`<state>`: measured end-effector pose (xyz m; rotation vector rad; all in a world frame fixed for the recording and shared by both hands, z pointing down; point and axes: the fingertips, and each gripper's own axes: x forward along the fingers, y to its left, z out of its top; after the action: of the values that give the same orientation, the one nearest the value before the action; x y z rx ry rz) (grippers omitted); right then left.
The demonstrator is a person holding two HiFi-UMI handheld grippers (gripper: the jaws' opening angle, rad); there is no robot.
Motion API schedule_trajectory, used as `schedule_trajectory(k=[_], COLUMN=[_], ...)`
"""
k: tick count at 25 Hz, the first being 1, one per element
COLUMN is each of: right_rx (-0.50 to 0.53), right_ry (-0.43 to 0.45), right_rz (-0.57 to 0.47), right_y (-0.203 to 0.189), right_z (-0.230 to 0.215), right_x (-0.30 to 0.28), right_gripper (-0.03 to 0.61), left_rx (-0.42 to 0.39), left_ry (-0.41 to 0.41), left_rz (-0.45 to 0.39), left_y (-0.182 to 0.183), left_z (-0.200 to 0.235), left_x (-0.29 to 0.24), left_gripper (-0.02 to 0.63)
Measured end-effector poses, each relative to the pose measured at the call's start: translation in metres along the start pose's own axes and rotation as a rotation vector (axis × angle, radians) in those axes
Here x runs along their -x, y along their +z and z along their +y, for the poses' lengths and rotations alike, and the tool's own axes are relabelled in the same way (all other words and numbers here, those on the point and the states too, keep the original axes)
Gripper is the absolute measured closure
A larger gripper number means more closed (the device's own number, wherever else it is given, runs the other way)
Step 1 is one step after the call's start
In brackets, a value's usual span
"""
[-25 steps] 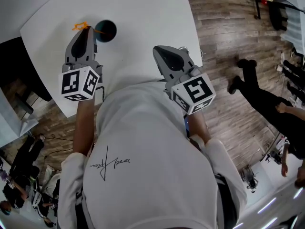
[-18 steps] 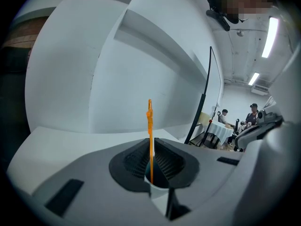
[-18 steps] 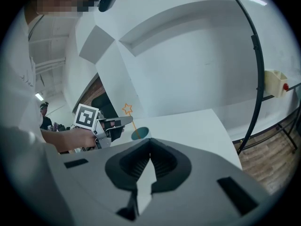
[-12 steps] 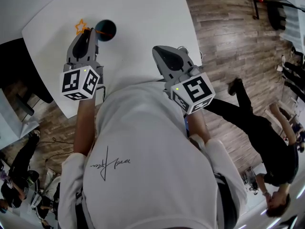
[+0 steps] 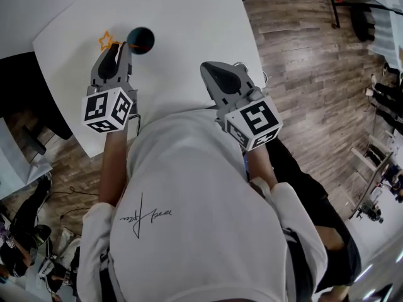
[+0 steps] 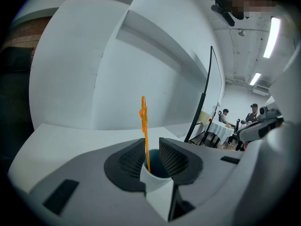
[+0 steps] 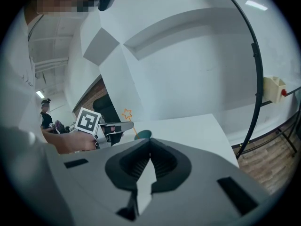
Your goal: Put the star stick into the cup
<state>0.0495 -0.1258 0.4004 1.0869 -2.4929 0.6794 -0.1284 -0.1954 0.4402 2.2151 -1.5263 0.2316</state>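
Observation:
A dark teal cup [image 5: 140,39] stands on the white table [image 5: 189,17] at its far left. The orange star stick [image 5: 105,41] stands in it, leaning left with its star above the rim. My left gripper [image 5: 119,49] is right at the cup. In the left gripper view the stick [image 6: 145,135] rises out of the cup [image 6: 155,166] between the jaws, which are opening, and a gap shows beside it. My right gripper [image 5: 214,74] hangs shut and empty over the table's near right part. From its view I see the star [image 7: 126,113], the cup [image 7: 143,135] and the left gripper [image 7: 123,125].
The table's right edge drops to wood floor [image 5: 302,55]. A person in black trousers [image 5: 312,200] passes close on the right. A black chair [image 5: 25,99] stands left of the table, with more people at the bottom left.
The star has come from lying flat beside the left gripper's tip to standing clear above the cup's left rim. The person on the right has walked nearer. The right gripper has hardly moved.

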Motion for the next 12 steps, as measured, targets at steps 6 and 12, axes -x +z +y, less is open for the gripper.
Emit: schedule_trajectory(k=[6, 12], right_rx=[0.012, 0.028], right_ry=[-0.003, -0.006], right_rz=[-0.015, -0.031], right_y=[0.002, 0.005], right_z=[0.004, 0.01], right_x=[0.004, 0.01], right_gripper=[0.569, 0.569], left_rx=[0.008, 0.032], left_ry=[0.008, 0.013], left_rz=[0.012, 0.015], left_y=[-0.007, -0.012], left_z=[0.002, 0.003], left_x=[0.004, 0.01], left_gripper=[0.514, 0.494])
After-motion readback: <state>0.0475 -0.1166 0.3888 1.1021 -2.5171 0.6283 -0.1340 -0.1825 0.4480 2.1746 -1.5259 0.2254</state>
